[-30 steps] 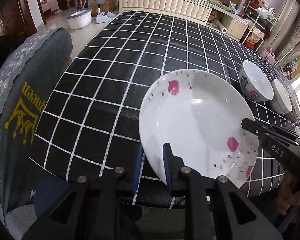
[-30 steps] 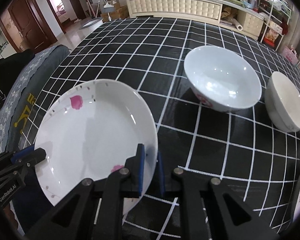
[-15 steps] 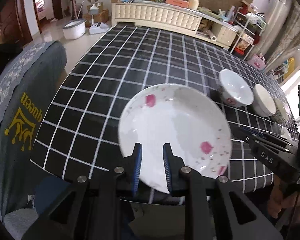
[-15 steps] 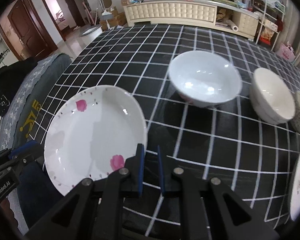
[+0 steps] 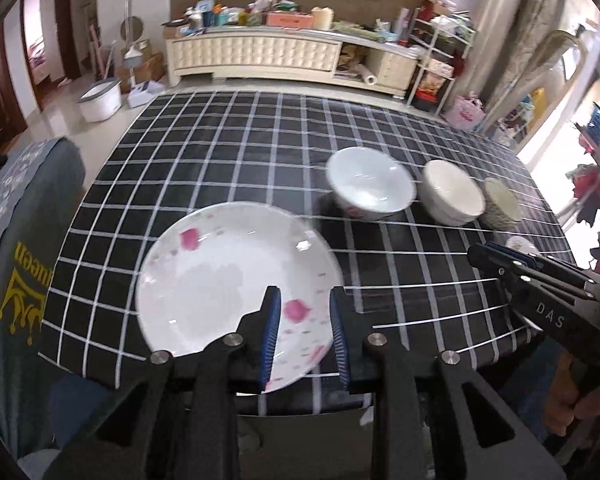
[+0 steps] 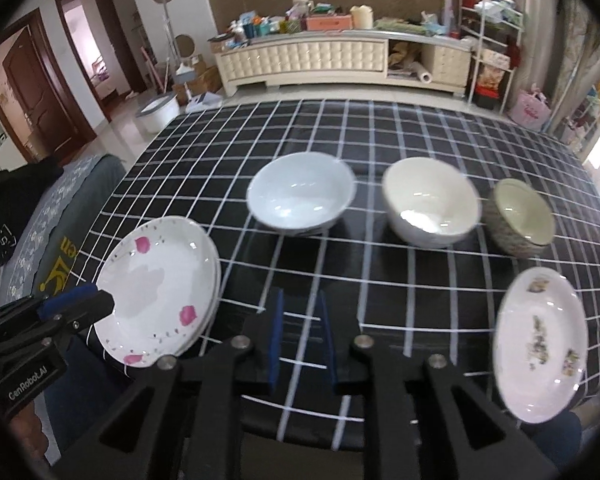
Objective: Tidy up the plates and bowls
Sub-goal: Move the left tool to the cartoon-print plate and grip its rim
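A white plate with pink flowers lies flat by the table's front left corner. Its right rim looks doubled in the right wrist view, blur or a second plate beneath, I cannot tell. My left gripper is open above the plate's near rim. My right gripper is open over bare cloth near the front edge, with nothing between its fingers. Behind stand a white bowl, a cream bowl and a small dark-patterned bowl in a row.
An oval white plate with a faint flower print lies at the front right. The table wears a black cloth with a white grid. A grey padded seat with a yellow crown stands at the left edge. A hand holds the right gripper.
Both grippers held the pink-flower plate by its rim. Both have now opened and drawn back and up, leaving it on the table. The right gripper has swung right, off the plate.
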The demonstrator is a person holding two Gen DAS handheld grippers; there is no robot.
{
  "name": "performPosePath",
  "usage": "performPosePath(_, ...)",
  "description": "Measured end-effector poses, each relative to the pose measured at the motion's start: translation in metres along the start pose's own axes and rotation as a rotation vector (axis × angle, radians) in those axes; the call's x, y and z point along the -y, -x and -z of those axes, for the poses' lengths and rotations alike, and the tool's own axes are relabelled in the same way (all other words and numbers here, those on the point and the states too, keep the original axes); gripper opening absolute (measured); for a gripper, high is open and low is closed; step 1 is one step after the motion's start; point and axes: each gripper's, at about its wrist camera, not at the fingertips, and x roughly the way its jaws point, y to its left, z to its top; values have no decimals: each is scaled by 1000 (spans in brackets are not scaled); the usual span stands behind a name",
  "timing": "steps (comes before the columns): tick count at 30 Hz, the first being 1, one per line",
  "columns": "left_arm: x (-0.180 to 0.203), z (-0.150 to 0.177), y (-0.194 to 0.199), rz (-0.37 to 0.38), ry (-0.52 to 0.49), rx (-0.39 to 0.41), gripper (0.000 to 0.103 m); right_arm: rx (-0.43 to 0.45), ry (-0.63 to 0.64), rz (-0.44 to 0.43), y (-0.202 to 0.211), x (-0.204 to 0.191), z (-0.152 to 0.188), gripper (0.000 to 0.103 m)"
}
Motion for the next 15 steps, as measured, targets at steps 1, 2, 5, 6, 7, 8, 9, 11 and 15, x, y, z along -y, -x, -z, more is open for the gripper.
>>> performPosePath(1,7,-2,1,7,-12,6,23,6,-4,3,4,5,1,29)
performPosePath(2,12,-2,2,10,-21,10,23,18,-13,11,11,11,2,33)
performPosePath(5,38,-6,7,30,-65,26,26,46,-38,24,25,27,4,42)
performPosePath(6,44,-6,9,38,-74,31,29,58,-50,31,31,34,5,45)
performPosePath(7,50,-7,11,57,-80,35,30,66,-59,36,35,39,5,47)
performPosePath(8,58,-8,13,82,-83,36,30,78,-72,44,41,47,7,50)
performPosePath(9,66,-9,15,105,-89,39,30,85,-83,48,45,53,8,53)
performPosePath(11,83,-12,19,111,-109,51,33,94,-98,52,52,64,8,57)
performPosePath(15,119,-18,19,114,-171,62,35,120,-124,74,69,91,11,63)
